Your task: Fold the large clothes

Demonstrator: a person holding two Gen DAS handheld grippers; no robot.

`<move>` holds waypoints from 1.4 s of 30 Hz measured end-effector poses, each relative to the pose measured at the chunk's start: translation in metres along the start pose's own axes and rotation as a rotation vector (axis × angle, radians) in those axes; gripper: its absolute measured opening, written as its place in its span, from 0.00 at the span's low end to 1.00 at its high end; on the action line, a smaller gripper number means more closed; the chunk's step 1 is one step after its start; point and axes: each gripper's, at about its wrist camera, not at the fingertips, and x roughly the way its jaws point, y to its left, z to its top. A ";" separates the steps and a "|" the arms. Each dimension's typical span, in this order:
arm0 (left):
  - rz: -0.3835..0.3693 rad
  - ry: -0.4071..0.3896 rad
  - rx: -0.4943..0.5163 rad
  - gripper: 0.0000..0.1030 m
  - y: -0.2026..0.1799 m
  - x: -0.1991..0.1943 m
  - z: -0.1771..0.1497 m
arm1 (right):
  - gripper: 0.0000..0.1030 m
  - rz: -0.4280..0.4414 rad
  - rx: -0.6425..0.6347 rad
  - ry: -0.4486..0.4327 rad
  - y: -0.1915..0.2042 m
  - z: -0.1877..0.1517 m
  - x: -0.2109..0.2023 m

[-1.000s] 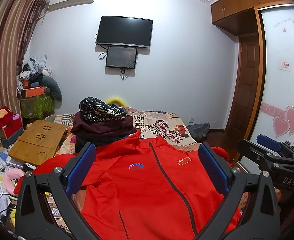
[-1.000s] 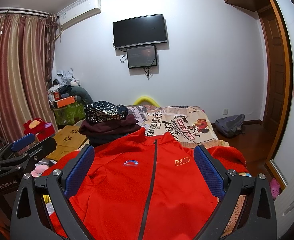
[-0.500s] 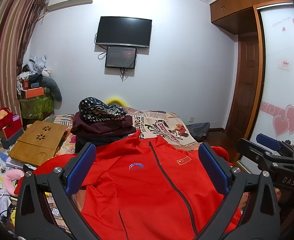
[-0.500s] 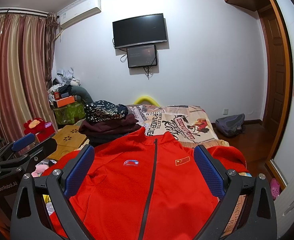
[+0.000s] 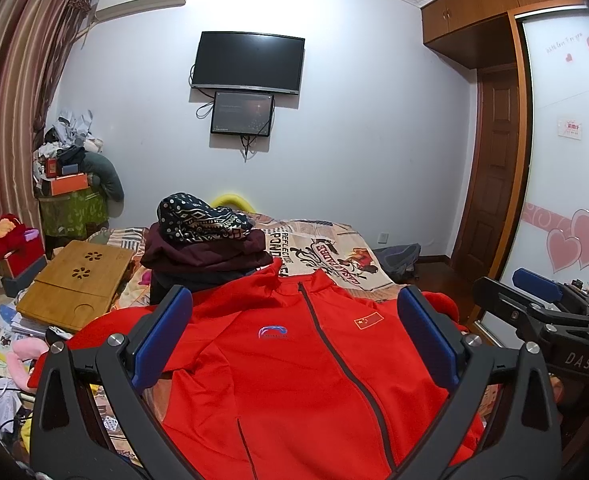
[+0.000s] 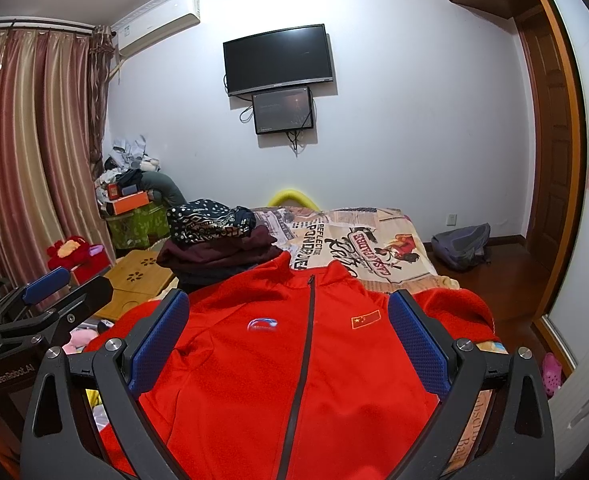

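A red zip-up jacket (image 5: 294,368) lies flat, front up, on the near end of the bed, collar pointing away; it also shows in the right wrist view (image 6: 306,364). My left gripper (image 5: 294,320) is open and empty, held above the jacket's chest. My right gripper (image 6: 290,316) is open and empty, also above the chest. Each gripper shows at the edge of the other's view: the right one (image 5: 534,300) at the right, the left one (image 6: 50,296) at the left.
A pile of folded dark clothes (image 5: 206,248) sits on the bed (image 5: 334,248) just beyond the jacket's left shoulder. A wooden lap desk (image 5: 74,280) and clutter lie left of the bed. A grey backpack (image 6: 462,244) lies on the floor at the right, near the door.
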 end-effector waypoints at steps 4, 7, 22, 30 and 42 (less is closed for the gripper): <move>-0.001 0.002 0.000 1.00 0.000 0.001 0.000 | 0.96 -0.002 0.001 0.004 -0.001 0.000 0.002; 0.000 0.006 -0.001 1.00 0.001 0.003 -0.001 | 0.96 -0.002 0.005 0.010 -0.002 0.000 0.003; 0.062 0.029 -0.029 1.00 0.035 0.021 0.004 | 0.96 -0.018 0.010 0.060 -0.010 0.003 0.026; 0.265 0.059 -0.082 1.00 0.110 0.041 0.012 | 0.96 -0.049 0.018 0.111 -0.019 0.003 0.047; 0.367 0.295 -0.396 1.00 0.269 0.109 -0.046 | 0.96 -0.121 0.024 0.222 -0.036 0.001 0.091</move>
